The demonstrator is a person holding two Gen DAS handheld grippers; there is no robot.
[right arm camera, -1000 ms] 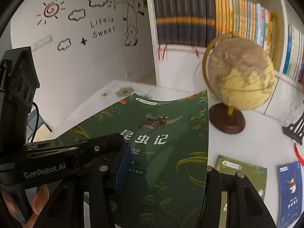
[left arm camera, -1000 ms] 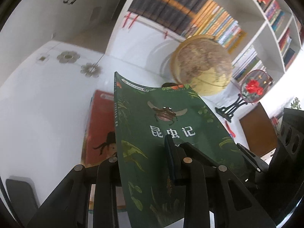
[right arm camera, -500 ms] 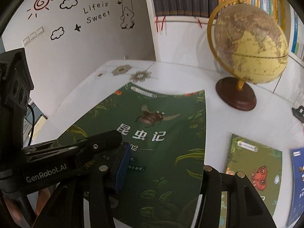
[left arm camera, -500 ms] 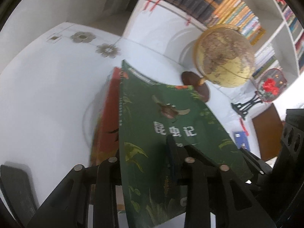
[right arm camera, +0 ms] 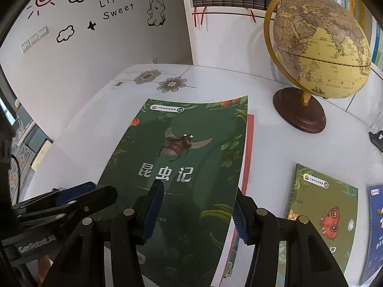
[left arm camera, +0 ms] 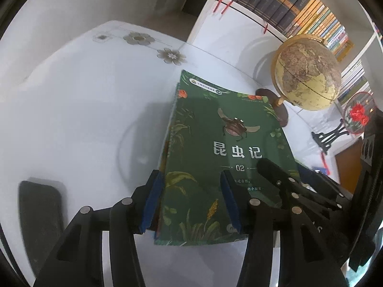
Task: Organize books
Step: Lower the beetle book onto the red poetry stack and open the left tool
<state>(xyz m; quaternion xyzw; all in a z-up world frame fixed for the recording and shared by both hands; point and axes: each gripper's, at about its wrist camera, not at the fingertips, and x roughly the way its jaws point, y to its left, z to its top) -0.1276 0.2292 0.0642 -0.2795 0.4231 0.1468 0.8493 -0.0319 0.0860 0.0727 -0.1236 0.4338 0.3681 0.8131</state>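
The green book (left arm camera: 215, 162) lay on the red book (right arm camera: 249, 148), left of the globe (right arm camera: 318, 45). The left gripper (left arm camera: 191, 201), just opening, stood apart; the right gripper (right arm camera: 198, 212) clamped its edge. Release gently, keeping edges square.

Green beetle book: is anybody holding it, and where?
The right gripper pinches the green beetle book by its lower right edge. The left gripper has just been opening its jaws; its pads look clear of the book.
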